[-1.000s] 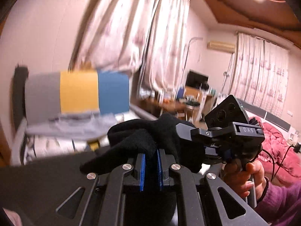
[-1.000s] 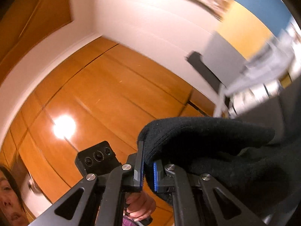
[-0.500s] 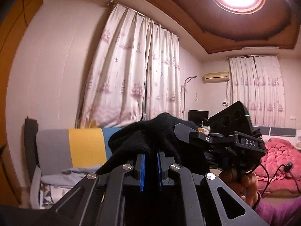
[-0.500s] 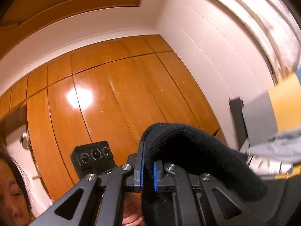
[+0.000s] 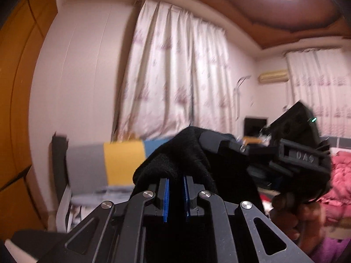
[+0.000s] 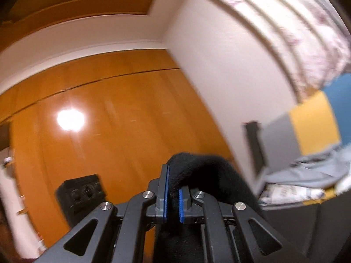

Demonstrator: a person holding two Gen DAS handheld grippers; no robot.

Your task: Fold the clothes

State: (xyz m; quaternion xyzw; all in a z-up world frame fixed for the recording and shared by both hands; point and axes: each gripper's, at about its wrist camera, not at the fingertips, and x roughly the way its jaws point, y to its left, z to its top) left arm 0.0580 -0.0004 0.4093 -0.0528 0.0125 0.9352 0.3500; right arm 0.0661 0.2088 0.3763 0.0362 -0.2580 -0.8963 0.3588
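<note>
The left gripper [image 5: 175, 194] pinches a fold of the black garment [image 5: 175, 160] between its blue pads [image 5: 166, 199], and the cloth bunches up above the fingertips and hangs down between the arms of the tool. The right gripper [image 6: 172, 191] likewise clamps a rolled edge of the same black garment [image 6: 201, 171], which arches over its right finger. Both are held up in the air, close together: in the left wrist view the right gripper [image 5: 210, 140] reaches in from the right, a hand [image 5: 291, 214] on its grip, and raised letters on its body seem to read "DAS", though blurred. Behind stand patterned curtains [image 5: 173, 76], a grey, yellow and blue panel [image 5: 118, 160], a pink quilt [image 5: 339, 182] and a wall air conditioner [image 5: 273, 76]. The right wrist view faces an orange wooden wardrobe [image 6: 109, 120].
</note>
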